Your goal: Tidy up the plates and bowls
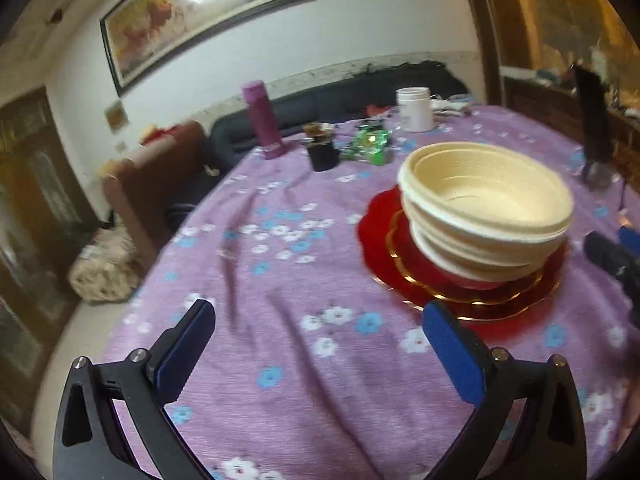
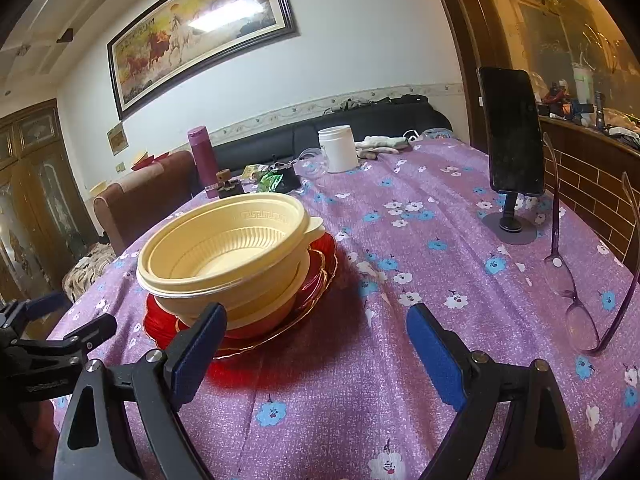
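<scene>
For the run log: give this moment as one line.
left gripper: open, empty | right gripper: open, empty | cream plastic bowls: nested on red gold-rimmed plates | purple floral tablecloth

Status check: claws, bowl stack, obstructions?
Both claws open, empty: left claw, right claw. Cream bowls stacked on red plates, untouched. Glasses, phone stand off to the side, not blocking.

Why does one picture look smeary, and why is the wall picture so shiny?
In the left wrist view the bowls and the tablecloth look smeared by motion blur; in the right wrist view the bowls and glasses are sharp. In both views lamp glare whitens part of the painting. The fisheye lens bends the walls and table edge into curves.
</scene>
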`<action>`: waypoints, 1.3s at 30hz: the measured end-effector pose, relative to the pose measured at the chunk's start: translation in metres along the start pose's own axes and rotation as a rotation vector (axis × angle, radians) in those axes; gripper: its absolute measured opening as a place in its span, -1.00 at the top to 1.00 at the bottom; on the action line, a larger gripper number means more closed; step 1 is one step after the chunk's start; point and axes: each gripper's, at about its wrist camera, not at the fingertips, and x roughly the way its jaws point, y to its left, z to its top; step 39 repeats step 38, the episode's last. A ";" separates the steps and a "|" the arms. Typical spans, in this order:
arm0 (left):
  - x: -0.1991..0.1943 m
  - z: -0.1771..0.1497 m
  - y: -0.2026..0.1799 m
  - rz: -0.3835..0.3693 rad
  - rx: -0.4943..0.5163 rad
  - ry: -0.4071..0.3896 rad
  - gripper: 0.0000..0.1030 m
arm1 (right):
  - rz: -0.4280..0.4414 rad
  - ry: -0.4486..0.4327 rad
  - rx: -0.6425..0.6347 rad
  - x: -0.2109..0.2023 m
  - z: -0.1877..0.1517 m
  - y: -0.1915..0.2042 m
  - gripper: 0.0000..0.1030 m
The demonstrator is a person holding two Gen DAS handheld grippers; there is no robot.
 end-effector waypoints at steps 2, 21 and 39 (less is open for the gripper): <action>-0.002 0.000 -0.002 -0.008 0.008 -0.002 -1.00 | -0.002 0.000 0.000 -0.001 0.000 0.000 -0.82; -0.009 -0.006 -0.017 0.006 0.084 -0.010 -1.00 | -0.002 -0.019 0.012 -0.006 -0.002 -0.002 -0.82; -0.016 -0.003 -0.006 -0.058 0.044 -0.017 -1.00 | -0.014 -0.019 0.013 -0.006 -0.002 -0.002 -0.82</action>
